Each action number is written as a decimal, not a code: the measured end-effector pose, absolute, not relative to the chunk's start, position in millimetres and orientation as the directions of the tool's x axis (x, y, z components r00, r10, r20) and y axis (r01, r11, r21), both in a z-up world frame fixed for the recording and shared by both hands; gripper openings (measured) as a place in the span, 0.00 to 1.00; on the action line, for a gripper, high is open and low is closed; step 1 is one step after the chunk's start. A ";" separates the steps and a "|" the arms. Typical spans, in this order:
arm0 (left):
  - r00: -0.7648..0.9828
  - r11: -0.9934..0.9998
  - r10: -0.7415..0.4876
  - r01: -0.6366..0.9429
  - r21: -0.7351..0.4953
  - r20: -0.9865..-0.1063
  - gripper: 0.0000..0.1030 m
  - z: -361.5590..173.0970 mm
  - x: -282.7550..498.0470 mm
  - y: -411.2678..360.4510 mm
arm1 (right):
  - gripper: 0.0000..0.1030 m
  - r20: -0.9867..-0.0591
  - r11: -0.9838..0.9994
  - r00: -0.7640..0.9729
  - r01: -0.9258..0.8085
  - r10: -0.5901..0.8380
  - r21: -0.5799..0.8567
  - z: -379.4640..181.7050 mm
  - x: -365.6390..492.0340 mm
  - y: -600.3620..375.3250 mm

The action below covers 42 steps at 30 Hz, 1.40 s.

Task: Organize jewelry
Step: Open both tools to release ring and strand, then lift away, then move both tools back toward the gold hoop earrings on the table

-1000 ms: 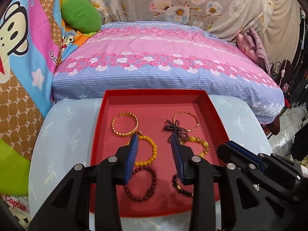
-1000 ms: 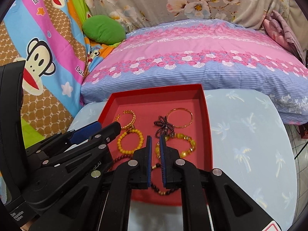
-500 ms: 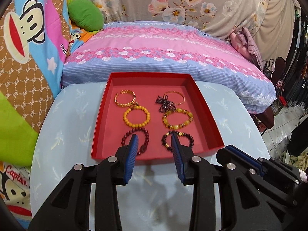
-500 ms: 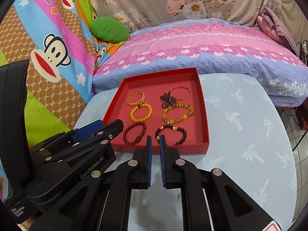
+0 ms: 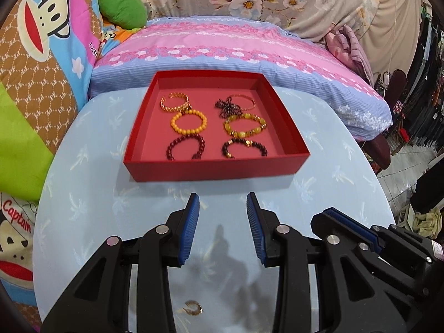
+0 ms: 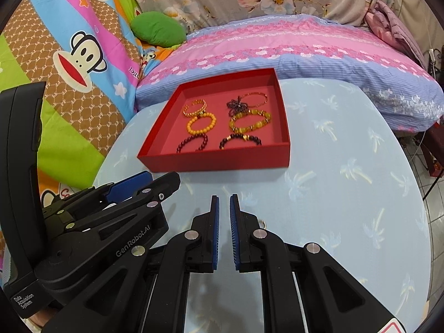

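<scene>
Both grippers have pulled back off the red tray (image 5: 213,170), which holds six bracelets. Left gripper (image 5: 222,202) gapes empty; right gripper (image 6: 224,204) is nearly closed, empty. "GenRobot.AI" marks the left gripper's body.

Red tray (image 5: 216,170) sits on the table, six bracelets inside in two columns. Left column, far to near: gold bangle (image 5: 174,102), orange beaded bracelet (image 5: 188,122), dark red beaded bracelet (image 5: 185,147). Right column: thin gold bangle (image 5: 244,100) with dark chain piece (image 5: 228,107) overlapping it, yellow beaded bracelet (image 5: 244,127), dark beaded bracelet (image 5: 244,147). Small gold ring (image 5: 192,306) lies loose on the table, well apart from the tray.
</scene>
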<state>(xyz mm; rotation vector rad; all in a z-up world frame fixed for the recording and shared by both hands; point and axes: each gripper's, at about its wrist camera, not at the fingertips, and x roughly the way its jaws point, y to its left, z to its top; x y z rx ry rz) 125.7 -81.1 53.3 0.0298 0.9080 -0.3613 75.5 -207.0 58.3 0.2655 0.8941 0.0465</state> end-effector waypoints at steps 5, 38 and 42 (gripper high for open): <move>0.549 0.938 -0.291 0.325 -0.120 -0.784 0.33 43.5 105.3 -80.5 | 0.10 -0.777 0.963 0.609 0.077 0.159 0.258 47.8 57.4 -206.6; 0.514 0.968 -0.201 0.236 -0.088 -0.834 0.54 -22.4 41.1 -26.4 | 0.15 -0.843 0.963 0.515 0.110 0.156 0.246 -7.1 0.1 -198.8; 0.524 0.965 -0.192 0.253 -0.064 -0.830 0.44 -22.4 42.3 -30.3 | 0.15 -0.846 0.963 0.510 0.114 0.155 0.245 -8.9 3.1 -200.3</move>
